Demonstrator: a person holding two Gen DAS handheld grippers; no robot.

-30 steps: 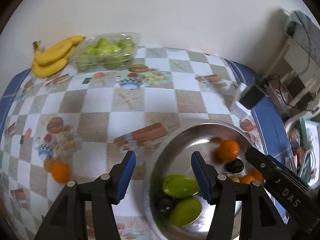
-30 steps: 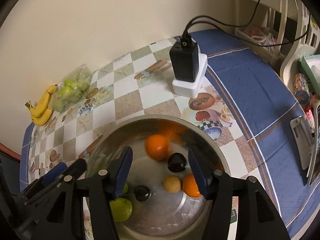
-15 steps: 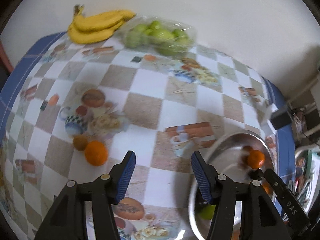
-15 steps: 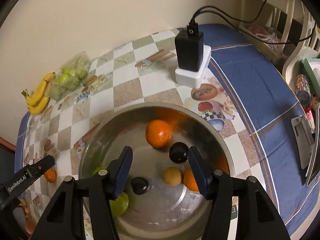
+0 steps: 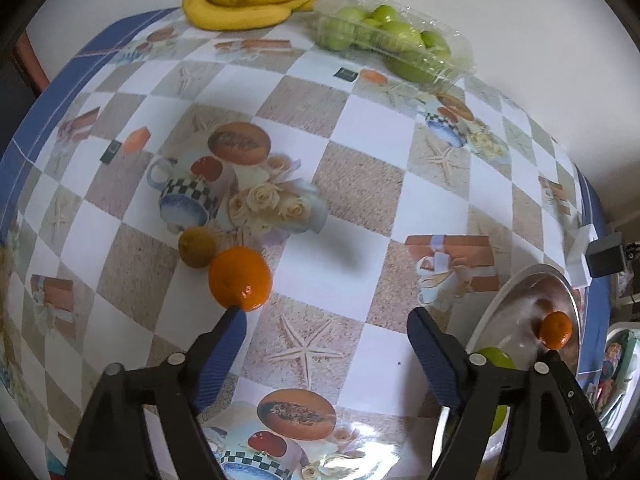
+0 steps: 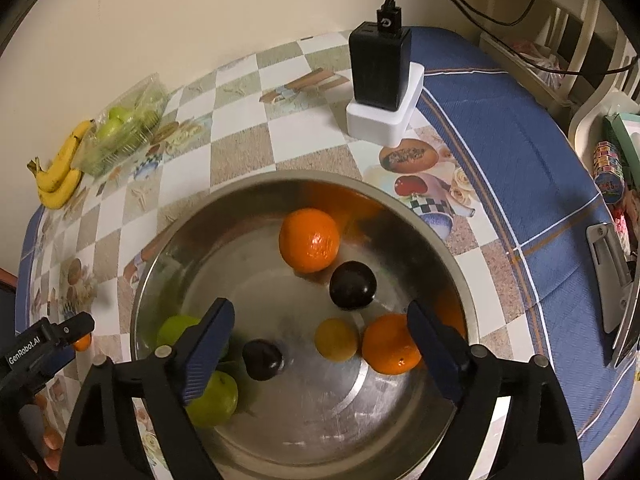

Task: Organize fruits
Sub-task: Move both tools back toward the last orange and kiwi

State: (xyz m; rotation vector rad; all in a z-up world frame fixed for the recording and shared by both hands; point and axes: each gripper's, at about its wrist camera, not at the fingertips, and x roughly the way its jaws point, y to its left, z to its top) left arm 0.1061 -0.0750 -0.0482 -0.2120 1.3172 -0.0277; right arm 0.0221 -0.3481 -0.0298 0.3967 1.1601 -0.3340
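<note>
My left gripper (image 5: 326,320) hovers over the checkered tablecloth, jaws opening with nothing between them. A loose orange (image 5: 240,278) lies just beyond its left fingertip, touching a brown kiwi (image 5: 197,247). My right gripper (image 6: 320,320) points down into the steel bowl (image 6: 168,232), jaws opening, gripping nothing. Below it lie two oranges (image 6: 309,240), two dark plums (image 6: 353,285), a small yellow fruit (image 6: 336,339) and green fruits (image 6: 212,398). The bowl's rim (image 5: 492,308) shows at the right of the left wrist view.
Bananas (image 5: 248,0) and a clear box of green fruit (image 5: 392,38) sit by the far wall. A black charger on a white box (image 6: 380,68) with cables stands behind the bowl. The left gripper's body (image 6: 48,344) shows left of the bowl.
The left gripper swung left from above the bowl to the tablecloth near the loose orange. Both grippers' jaws have widened. The right gripper sank a little toward the bowl.
</note>
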